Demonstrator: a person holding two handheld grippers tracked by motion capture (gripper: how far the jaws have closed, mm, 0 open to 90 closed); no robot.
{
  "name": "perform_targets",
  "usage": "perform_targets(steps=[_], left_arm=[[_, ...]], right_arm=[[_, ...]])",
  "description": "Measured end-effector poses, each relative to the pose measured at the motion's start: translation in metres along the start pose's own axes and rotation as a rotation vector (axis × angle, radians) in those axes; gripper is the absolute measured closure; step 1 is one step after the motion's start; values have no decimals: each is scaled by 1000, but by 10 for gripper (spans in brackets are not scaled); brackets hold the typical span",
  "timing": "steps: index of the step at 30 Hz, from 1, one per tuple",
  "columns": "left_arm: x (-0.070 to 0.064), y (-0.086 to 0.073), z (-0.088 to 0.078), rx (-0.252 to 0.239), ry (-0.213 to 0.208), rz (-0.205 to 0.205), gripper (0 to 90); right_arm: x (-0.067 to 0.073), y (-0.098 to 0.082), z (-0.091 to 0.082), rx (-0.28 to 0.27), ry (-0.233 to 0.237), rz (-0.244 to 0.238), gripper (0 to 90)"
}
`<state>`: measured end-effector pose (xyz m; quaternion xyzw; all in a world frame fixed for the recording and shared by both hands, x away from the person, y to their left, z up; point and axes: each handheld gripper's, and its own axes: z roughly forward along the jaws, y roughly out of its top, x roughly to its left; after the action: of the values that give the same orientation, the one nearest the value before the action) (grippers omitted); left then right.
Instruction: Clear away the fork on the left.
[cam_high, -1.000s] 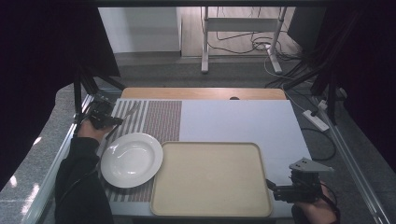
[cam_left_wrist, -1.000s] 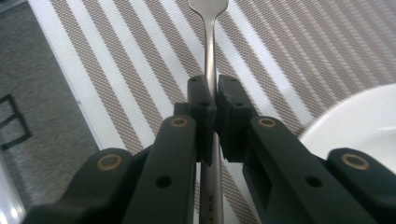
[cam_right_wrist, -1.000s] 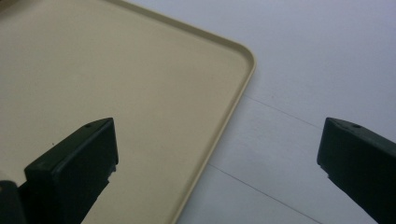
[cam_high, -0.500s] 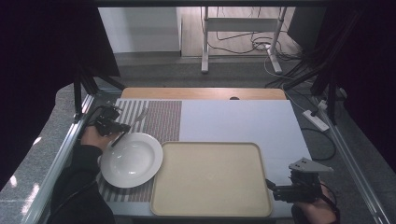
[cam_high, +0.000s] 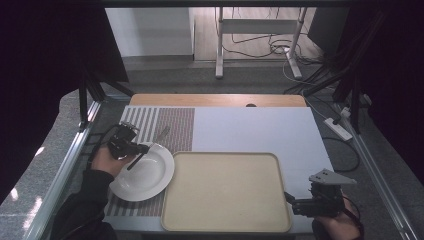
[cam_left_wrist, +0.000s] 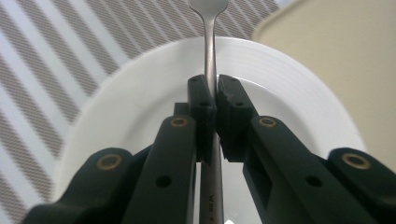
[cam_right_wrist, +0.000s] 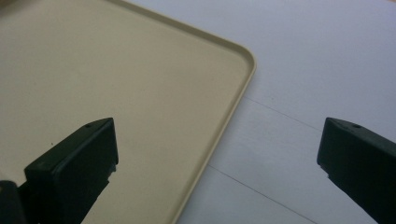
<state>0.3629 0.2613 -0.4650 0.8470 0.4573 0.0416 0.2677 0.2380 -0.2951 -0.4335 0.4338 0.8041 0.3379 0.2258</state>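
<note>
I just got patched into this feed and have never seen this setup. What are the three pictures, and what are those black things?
No robot here: a person holds a two-fingered gripper in each hand. The high view looks down on the table; the other two pictures come from cameras riding on each gripper. The left gripper is shut on a metal utensil, its end out of frame, above a white plate on a striped placemat. The right gripper is open beside the bare beige tray.
</note>
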Motion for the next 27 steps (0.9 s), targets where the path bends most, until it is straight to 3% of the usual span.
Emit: perform_targets(steps=[5,6,8,11,15,19,27], left_arm=[[-20,-4,3,7,-24,32,840],[-26,-5,5,10,-47,51,840],[-29,-7,6,5,-74,42,840],[-35,-8,6,8,-74,46,840],[-53,-9,12,27,-82,79,840],[-70,-10,21,35,-122,104,840],[-104,-7,35,53,-134,153,840]], right_arm=[[0,0,0,0,0,0,0],[0,0,0,1,0,-1,0],[0,0,0,1,1,-3,0],[0,0,0,3,0,-5,0],[1,1,1,4,1,-6,0],[1,1,1,4,1,-9,0],[1,1,2,7,2,-11,0]])
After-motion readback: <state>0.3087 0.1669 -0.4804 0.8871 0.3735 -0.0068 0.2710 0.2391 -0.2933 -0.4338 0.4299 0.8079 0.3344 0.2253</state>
